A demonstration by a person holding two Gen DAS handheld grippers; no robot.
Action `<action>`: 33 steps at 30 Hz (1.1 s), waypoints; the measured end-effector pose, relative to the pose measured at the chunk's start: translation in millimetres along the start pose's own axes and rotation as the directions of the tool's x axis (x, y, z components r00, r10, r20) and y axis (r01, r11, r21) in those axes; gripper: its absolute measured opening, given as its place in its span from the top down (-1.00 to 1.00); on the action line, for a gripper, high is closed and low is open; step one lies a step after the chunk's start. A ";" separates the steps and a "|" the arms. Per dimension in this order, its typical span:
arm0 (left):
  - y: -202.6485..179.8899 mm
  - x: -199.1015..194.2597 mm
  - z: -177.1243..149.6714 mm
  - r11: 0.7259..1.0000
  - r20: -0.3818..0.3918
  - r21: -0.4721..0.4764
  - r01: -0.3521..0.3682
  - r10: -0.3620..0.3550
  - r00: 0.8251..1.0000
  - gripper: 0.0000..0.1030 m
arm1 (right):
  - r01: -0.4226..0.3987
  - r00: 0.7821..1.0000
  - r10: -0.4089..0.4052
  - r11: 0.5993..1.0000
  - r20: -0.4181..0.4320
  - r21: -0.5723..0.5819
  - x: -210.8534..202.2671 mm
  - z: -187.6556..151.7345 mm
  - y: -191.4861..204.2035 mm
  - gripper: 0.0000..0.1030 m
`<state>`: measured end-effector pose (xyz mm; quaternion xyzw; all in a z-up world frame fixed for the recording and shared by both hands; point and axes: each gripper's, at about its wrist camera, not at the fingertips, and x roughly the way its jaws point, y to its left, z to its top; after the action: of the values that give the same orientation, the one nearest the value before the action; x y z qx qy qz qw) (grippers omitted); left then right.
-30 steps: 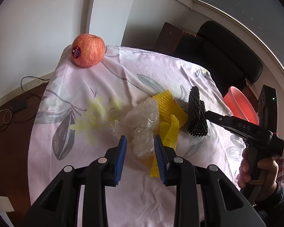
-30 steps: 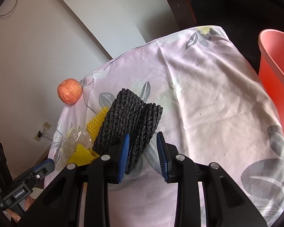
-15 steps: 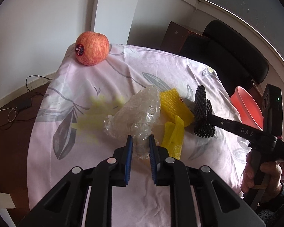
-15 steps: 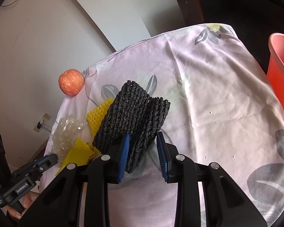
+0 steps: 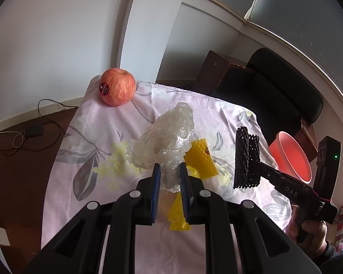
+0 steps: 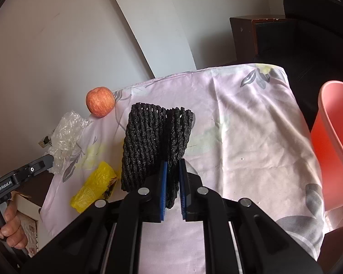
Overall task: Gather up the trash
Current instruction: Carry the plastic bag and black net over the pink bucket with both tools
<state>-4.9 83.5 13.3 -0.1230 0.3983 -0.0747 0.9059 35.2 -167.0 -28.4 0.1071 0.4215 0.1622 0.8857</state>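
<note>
Left wrist: left hand-held gripper (image 5: pixel 169 180) clenched on bubble wrap (image 5: pixel 164 139), lifted above the counter (image 5: pixel 98 118); yellow wrapper (image 5: pixel 200 159) lies beneath.

Right wrist: right hand-held gripper (image 6: pixel 172 178), jaws just closed, grasping black foam net (image 6: pixel 153 146) off the cloth; red bin (image 6: pixel 336 141) at right.

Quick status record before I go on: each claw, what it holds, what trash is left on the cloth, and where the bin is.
left claw: shut on bubble wrap, lifted off the cloth
right claw: jaws just closed, shut on black foam net
left on cloth: yellow foam net, yellow wrapper
not trash: apple, far corner
bin: red tub, beside the table's right edge
</note>
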 end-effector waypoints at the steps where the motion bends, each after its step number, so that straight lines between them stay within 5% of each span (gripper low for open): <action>1: -4.0 -0.5 1.2 1.000 0.006 0.002 0.005 -0.005 1.000 0.70 | 0.002 1.000 -0.002 1.000 0.008 -0.003 -3.8 0.8 -1.7 0.80; 10: -46.0 1.4 10.0 0.998 0.043 0.028 0.064 -0.065 0.997 0.70 | -0.010 0.997 0.010 1.000 0.076 0.003 -39.6 1.1 -20.2 0.80; 20: -120.3 27.8 20.1 0.977 0.009 0.124 0.175 -0.178 0.984 0.70 | 0.061 0.983 -0.077 0.993 0.166 0.099 -84.9 3.7 -74.1 0.80; 33: -238.4 70.4 20.7 0.896 -0.069 0.291 0.335 -0.329 0.942 0.70 | 0.250 0.909 -0.331 0.919 0.254 0.304 -134.1 6.8 -172.0 0.80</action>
<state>48.8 -158.0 44.6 -0.0502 0.3637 -0.2885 0.8843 -5.0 -377.1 15.2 0.1834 0.3110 -0.0486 0.9313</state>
